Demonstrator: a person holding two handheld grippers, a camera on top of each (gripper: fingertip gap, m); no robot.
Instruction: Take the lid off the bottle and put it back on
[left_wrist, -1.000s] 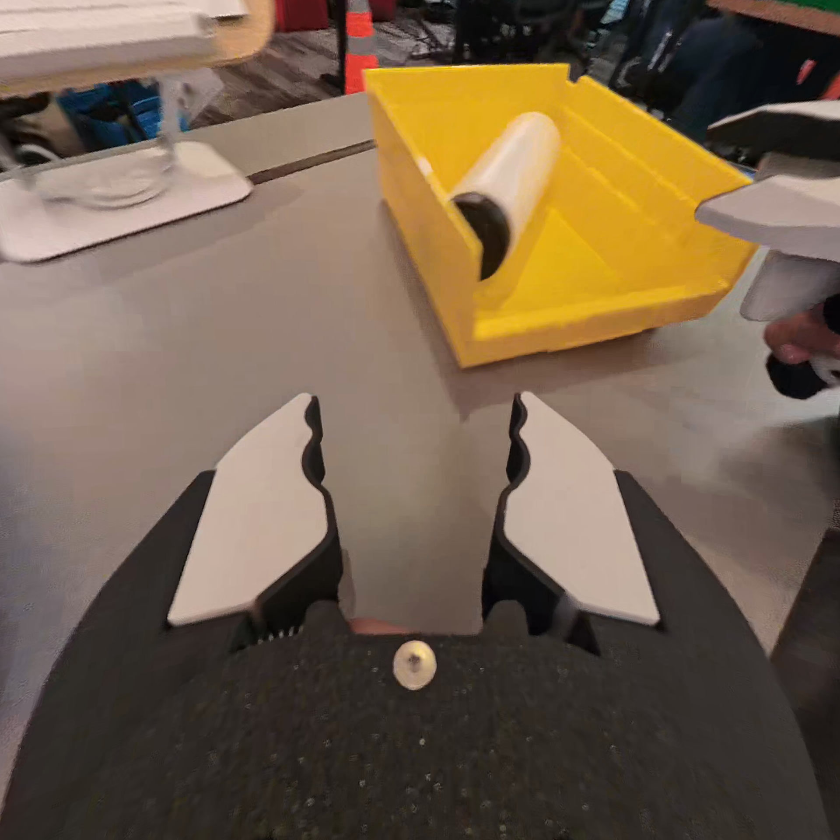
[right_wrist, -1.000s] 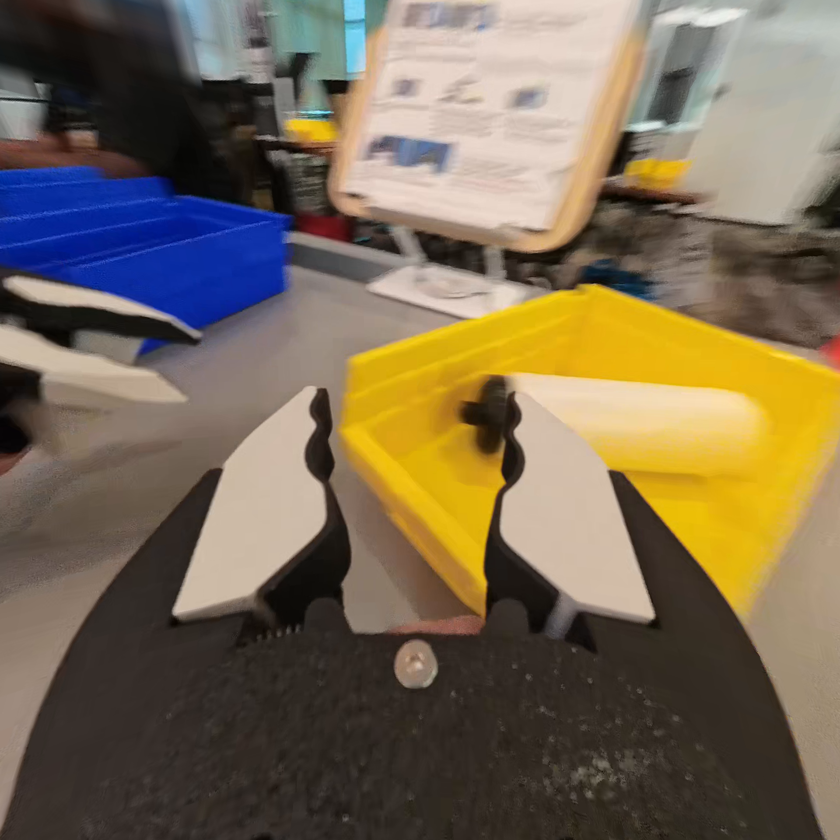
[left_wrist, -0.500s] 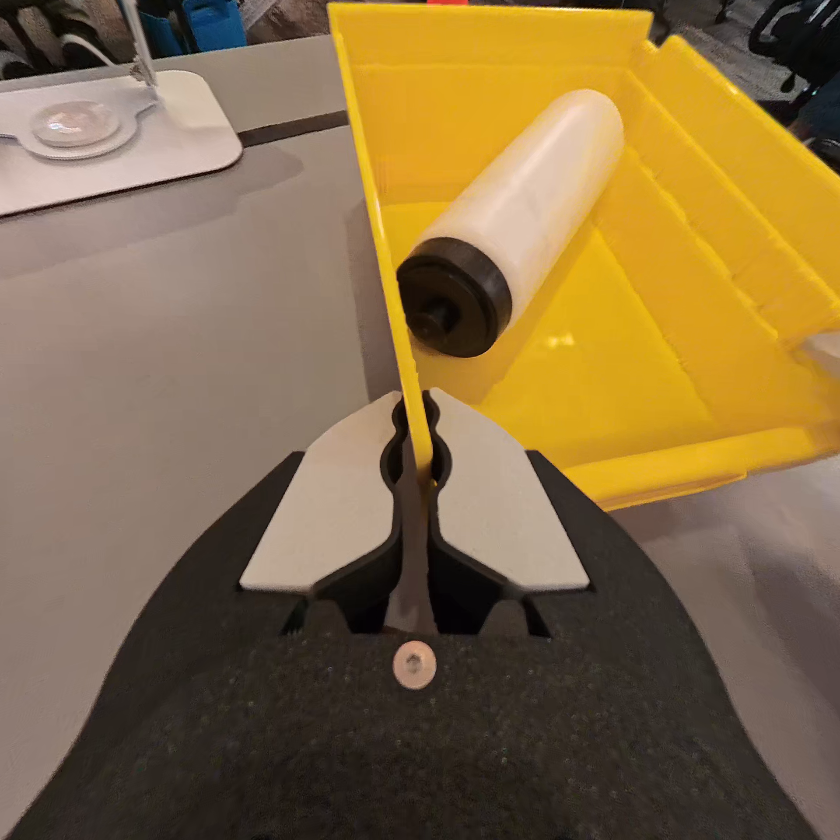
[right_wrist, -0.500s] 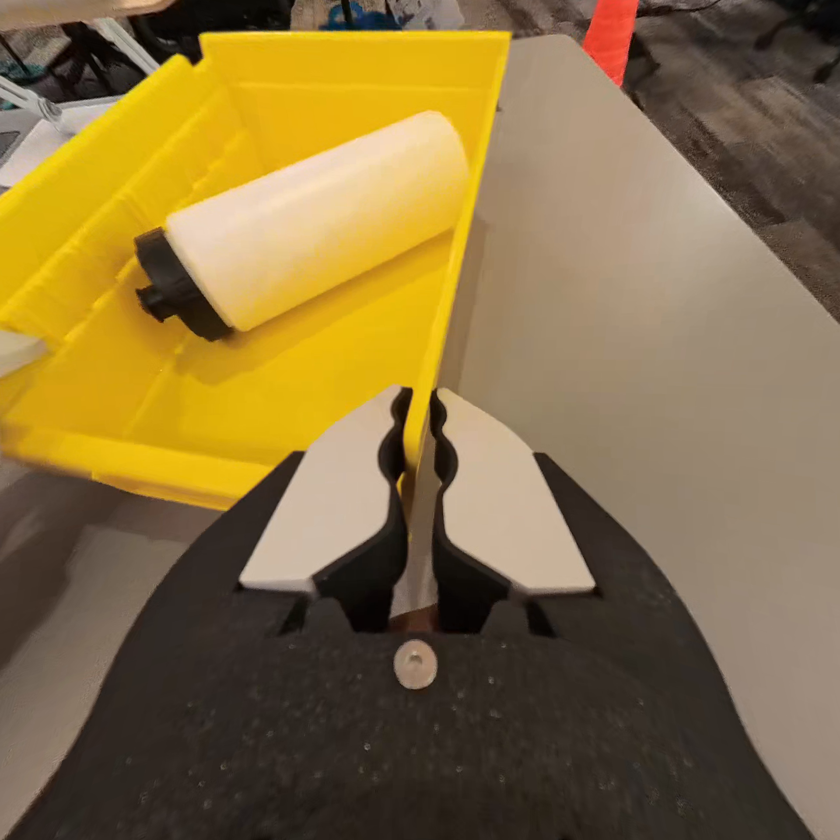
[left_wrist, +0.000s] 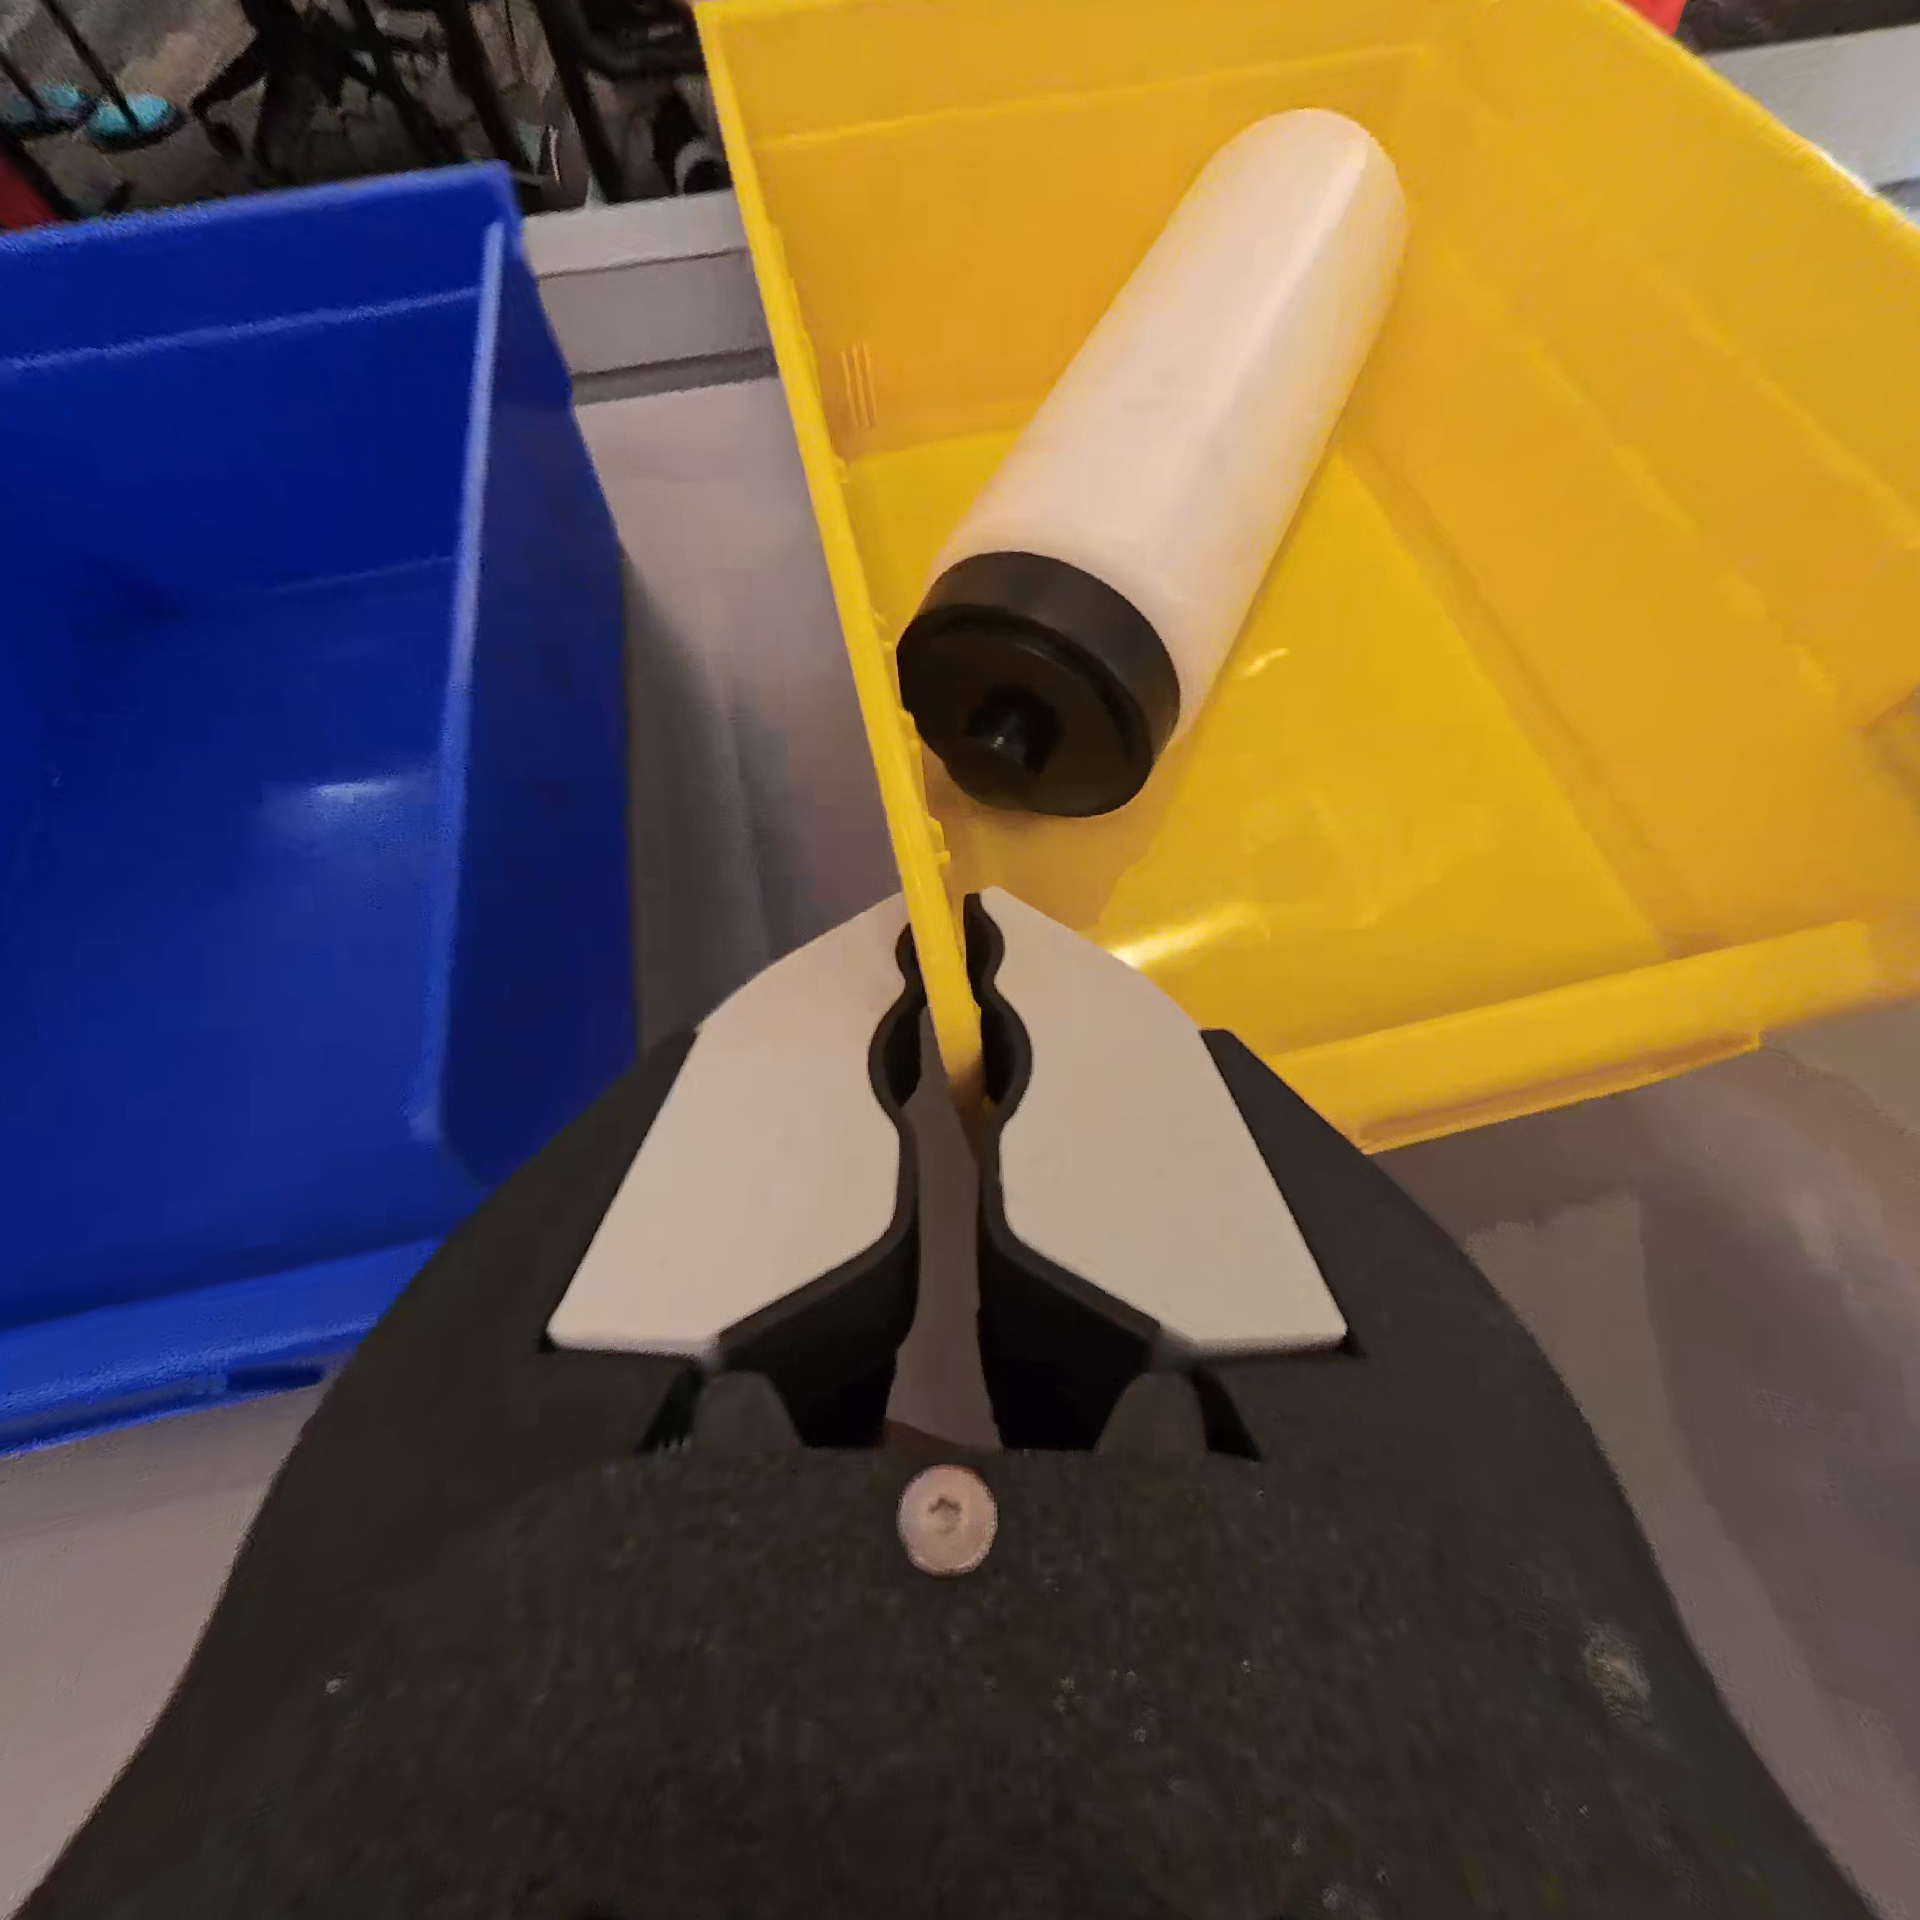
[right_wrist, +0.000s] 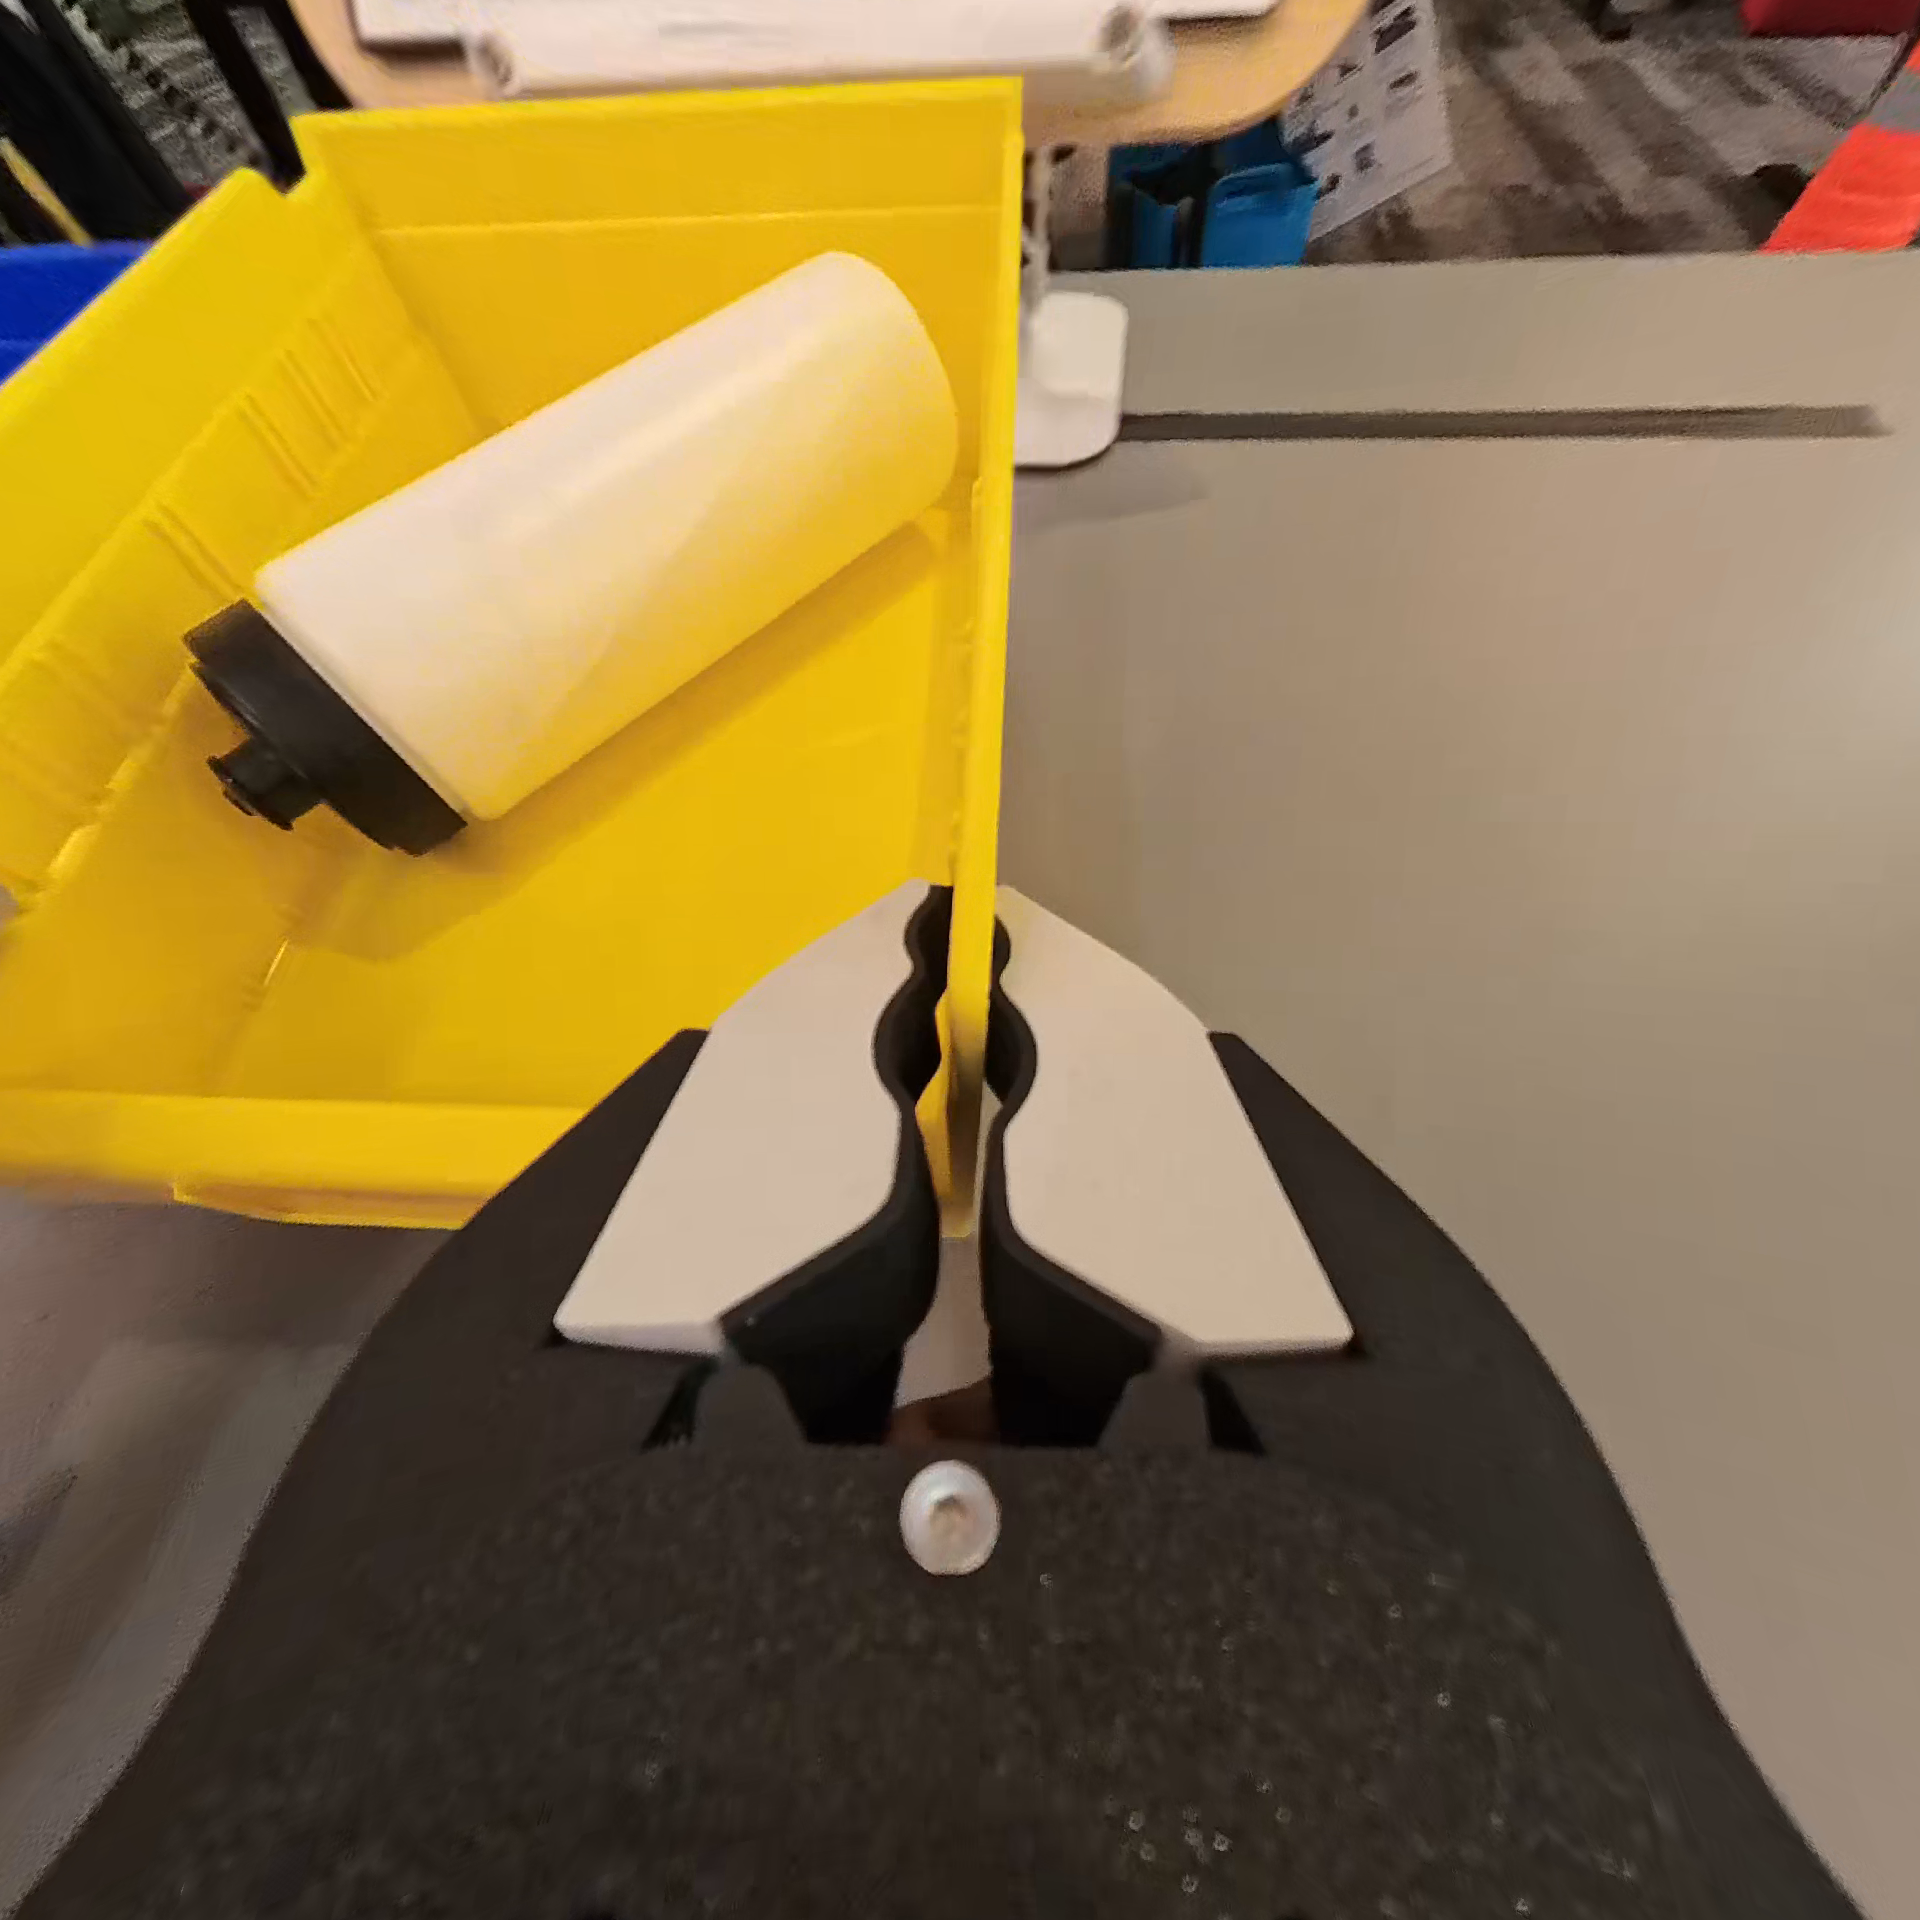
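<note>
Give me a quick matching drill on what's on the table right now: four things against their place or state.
Things:
1. bottle
2. lid
3. left tongs
4. blue bin

States:
A. black, screwed on
B. left of the yellow bin
C. lying on its side in the yellow bin
D. clamped on the yellow bin's wall

Pairs: 1-C, 2-A, 3-D, 4-B

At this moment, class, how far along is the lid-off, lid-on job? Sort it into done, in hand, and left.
Done: nothing on the lid itself; the black lid is on the white bottle, lying in the yellow bin. In hand: left gripper and right gripper each clamp a side wall of the bin. Left: grasp bottle, remove lid, refit it.
</note>
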